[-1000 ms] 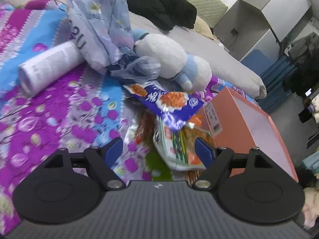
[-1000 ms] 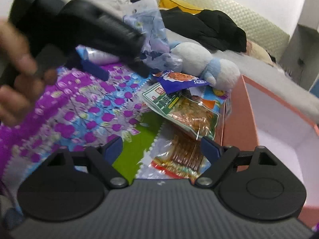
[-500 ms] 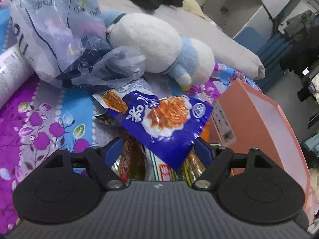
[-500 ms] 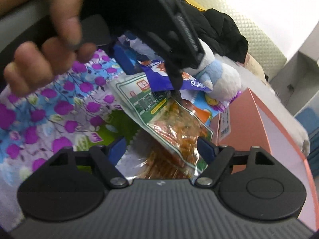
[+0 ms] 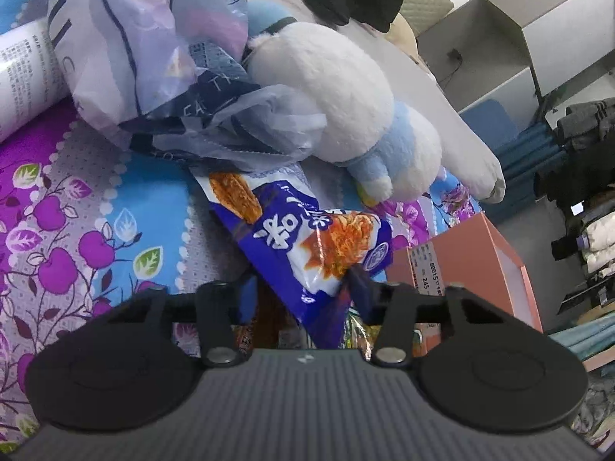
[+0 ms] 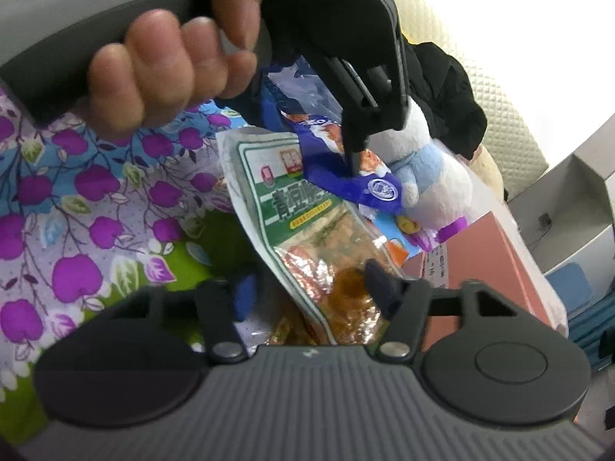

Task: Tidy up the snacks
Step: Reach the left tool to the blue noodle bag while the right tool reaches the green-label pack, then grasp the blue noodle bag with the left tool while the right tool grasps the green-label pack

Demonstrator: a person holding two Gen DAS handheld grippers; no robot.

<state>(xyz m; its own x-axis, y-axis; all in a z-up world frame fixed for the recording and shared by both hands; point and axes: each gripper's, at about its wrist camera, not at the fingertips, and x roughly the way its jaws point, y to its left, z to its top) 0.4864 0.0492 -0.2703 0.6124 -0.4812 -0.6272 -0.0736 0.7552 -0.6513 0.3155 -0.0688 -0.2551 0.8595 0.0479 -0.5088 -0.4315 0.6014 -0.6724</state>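
A blue snack bag [image 5: 307,242] lies on the floral bedspread [image 5: 77,230], on top of other snack packs. My left gripper [image 5: 301,288] is open and straddles the bag's near end, fingers on either side. In the right wrist view the left gripper [image 6: 346,161] reaches down onto the blue bag [image 6: 346,176]. A green-and-clear snack bag [image 6: 303,223] lies under it. My right gripper [image 6: 307,284] is open around this green bag's near end, above another clear pack of orange snacks [image 6: 288,330].
A salmon box [image 5: 480,265] stands open at the right, also in the right wrist view [image 6: 488,269]. A white-and-blue plush toy [image 5: 346,100], a crumpled plastic bag [image 5: 173,57] and a white tube [image 5: 27,65] lie behind the snacks.
Both grippers have moved forward into the snack pile. The left gripper now has the blue bag between its fingers; the right has closed in on the green bag.
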